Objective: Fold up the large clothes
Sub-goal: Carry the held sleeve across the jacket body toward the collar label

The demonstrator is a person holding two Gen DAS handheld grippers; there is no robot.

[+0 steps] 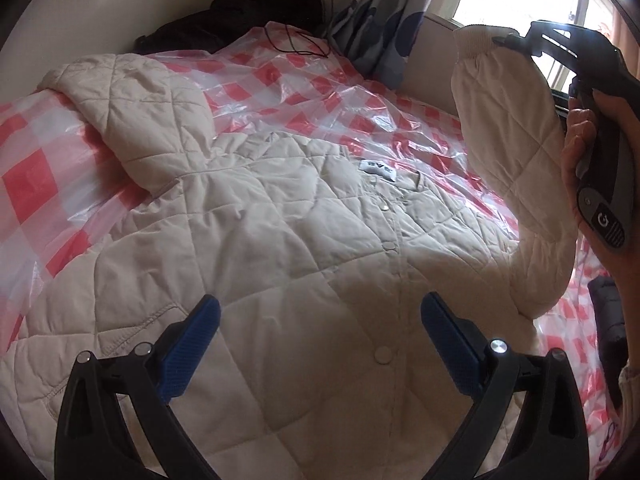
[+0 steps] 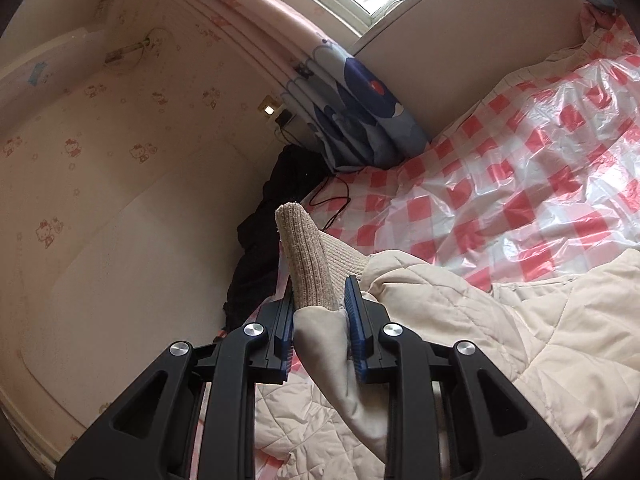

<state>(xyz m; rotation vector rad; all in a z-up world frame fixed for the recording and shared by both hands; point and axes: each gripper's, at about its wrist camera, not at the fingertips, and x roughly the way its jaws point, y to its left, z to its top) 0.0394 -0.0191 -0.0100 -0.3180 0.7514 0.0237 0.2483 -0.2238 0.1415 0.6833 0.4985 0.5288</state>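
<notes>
A cream quilted jacket (image 1: 280, 248) lies front up on the bed, snaps closed, its label near the collar. My left gripper (image 1: 320, 320) hovers open just above the jacket's lower front, nothing between its blue pads. My right gripper (image 2: 320, 304) is shut on the jacket's right sleeve at the ribbed knit cuff (image 2: 308, 256), and the cuff sticks out past the pads. In the left wrist view that sleeve (image 1: 516, 140) is lifted off the bed at the right, held up by the right gripper (image 1: 504, 42) in a person's hand. The other sleeve (image 1: 132, 104) lies spread at the upper left.
A red-and-white checked plastic sheet (image 1: 320, 92) covers the bed. Dark clothing (image 1: 240, 16) and a black cable lie at the far corner by a blue patterned curtain (image 1: 380, 28). A window and ledge run along the right side. A dark object (image 1: 608, 312) sits at the bed's right edge.
</notes>
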